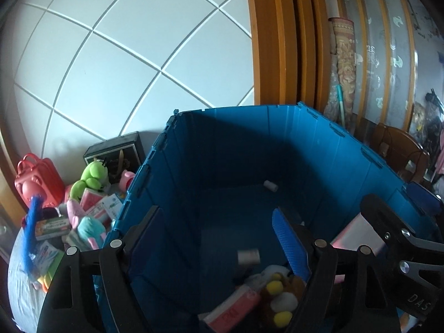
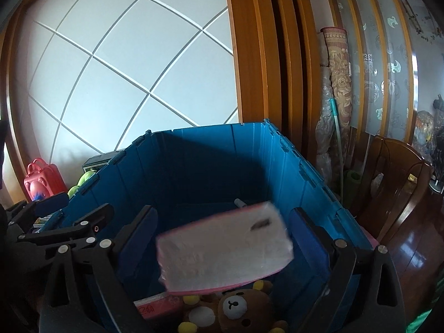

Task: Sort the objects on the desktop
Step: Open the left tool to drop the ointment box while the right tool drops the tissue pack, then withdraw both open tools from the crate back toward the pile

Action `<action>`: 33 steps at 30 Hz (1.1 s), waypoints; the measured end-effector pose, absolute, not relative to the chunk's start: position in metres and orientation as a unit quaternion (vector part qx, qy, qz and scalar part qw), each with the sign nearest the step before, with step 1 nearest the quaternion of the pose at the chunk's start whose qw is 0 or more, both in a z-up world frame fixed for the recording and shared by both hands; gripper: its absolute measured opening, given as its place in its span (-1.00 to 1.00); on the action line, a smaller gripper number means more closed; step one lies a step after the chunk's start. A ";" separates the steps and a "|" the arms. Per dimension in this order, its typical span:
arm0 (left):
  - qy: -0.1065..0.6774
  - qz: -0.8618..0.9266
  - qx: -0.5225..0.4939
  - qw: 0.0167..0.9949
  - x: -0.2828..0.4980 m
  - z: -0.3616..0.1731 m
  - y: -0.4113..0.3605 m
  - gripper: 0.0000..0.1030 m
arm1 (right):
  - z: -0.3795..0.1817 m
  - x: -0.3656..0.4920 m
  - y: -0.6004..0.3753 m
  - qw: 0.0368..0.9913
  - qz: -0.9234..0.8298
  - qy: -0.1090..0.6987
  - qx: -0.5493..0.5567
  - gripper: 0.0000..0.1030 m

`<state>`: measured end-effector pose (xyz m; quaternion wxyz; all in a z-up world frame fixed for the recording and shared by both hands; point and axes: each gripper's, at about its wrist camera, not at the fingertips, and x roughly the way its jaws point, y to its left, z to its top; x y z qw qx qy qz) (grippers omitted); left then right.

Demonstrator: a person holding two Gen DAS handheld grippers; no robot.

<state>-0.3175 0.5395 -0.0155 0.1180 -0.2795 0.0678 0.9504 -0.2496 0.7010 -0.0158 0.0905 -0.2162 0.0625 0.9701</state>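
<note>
A big blue crate [image 1: 222, 149] stands open below both grippers; it also shows in the right wrist view [image 2: 211, 152]. My left gripper [image 1: 219, 230] is open and empty over the crate. A small white bottle [image 1: 249, 256] is blurred in mid-air between its fingers. My right gripper [image 2: 222, 236] is open, and a pink-edged white tissue pack [image 2: 224, 245] is blurred between its fingers, apart from both pads. In the crate lie a brown bear plush [image 2: 236, 308], a pink box [image 1: 230, 308] and a small white tube [image 1: 270, 186].
Left of the crate a pile of toys and boxes lies on the table: a green frog plush [image 1: 93, 177], a red case [image 1: 38, 183], a black box [image 1: 116, 152]. The right gripper's body [image 1: 402, 249] is at the crate's right rim. A wooden chair [image 2: 399, 194] stands to the right.
</note>
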 end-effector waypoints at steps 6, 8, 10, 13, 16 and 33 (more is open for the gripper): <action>0.062 0.950 -0.281 0.119 -0.318 -0.015 0.538 0.57 | -0.019 -0.253 0.705 0.096 0.967 0.066 -0.227 1.00; 0.059 0.950 -0.282 0.121 -0.318 -0.015 0.537 0.57 | -0.020 -0.253 0.705 0.098 0.966 0.069 -0.228 1.00; 0.057 0.950 -0.282 0.121 -0.318 -0.015 0.537 0.57 | -0.021 -0.253 0.704 0.102 0.966 0.067 -0.228 1.00; 0.056 0.952 -0.278 0.115 -0.316 -0.015 0.536 0.57 | -0.022 -0.254 0.701 0.110 0.965 0.058 -0.230 1.00; 0.053 0.953 -0.273 0.117 -0.314 -0.015 0.536 0.57 | -0.023 -0.255 0.701 0.110 0.964 0.056 -0.236 1.00; 0.023 0.965 -0.254 0.062 -0.289 -0.009 0.464 0.67 | -0.024 -0.252 0.699 0.121 0.962 0.086 -0.230 1.00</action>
